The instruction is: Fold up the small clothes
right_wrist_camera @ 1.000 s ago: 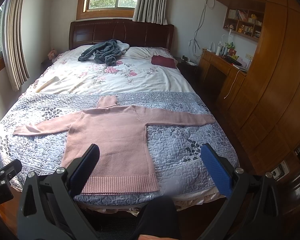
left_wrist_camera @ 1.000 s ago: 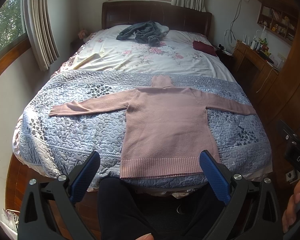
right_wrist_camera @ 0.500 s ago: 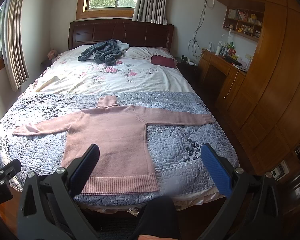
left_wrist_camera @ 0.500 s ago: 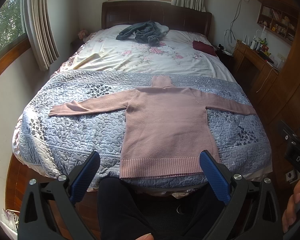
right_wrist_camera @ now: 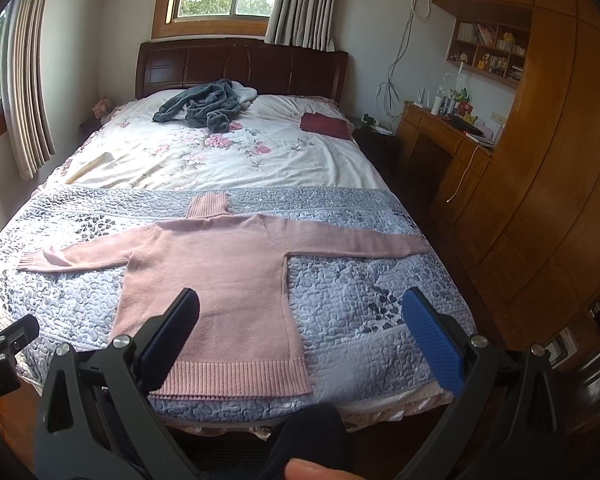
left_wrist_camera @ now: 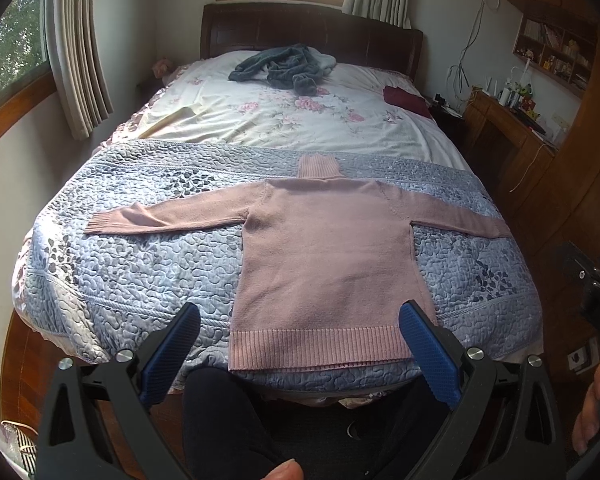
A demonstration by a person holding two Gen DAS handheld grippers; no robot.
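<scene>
A big bed [left_wrist_camera: 284, 128] fills most of both views, with a dark wooden headboard [right_wrist_camera: 240, 66] at 12 o'clock. The far half of the bed has a white sheet with pink flowers [right_wrist_camera: 220, 152]. The near half is covered by a bumpy blue-grey quilt [left_wrist_camera: 140, 264].

A pink sweater [left_wrist_camera: 328, 256] lies flat on the quilt, right in the middle of the left wrist view. Its neck points to 12 o'clock, its ribbed bottom edge is at 6 o'clock near the foot of the bed, and its two sleeves stretch out to 9 o'clock and 3 o'clock. In the right wrist view the sweater [right_wrist_camera: 220, 280] sits a bit toward 9 o'clock.

A wooden wardrobe [right_wrist_camera: 540, 200] and a desk [right_wrist_camera: 440, 132] stand at 3 o'clock. A grey-blue heap of clothes [right_wrist_camera: 204, 106] lies near the headboard, and a small dark red folded cloth [right_wrist_camera: 326, 125] lies at about 1 o'clock.

The left gripper [left_wrist_camera: 300, 322] is wide apart and holds nothing. It hangs above the sweater's bottom edge and does not touch it. The right gripper [right_wrist_camera: 300, 308] is also wide apart with nothing in it, above the sweater's right bottom corner and the quilt.

A leg in black trousers [left_wrist_camera: 220, 420] shows at 6 o'clock.
</scene>
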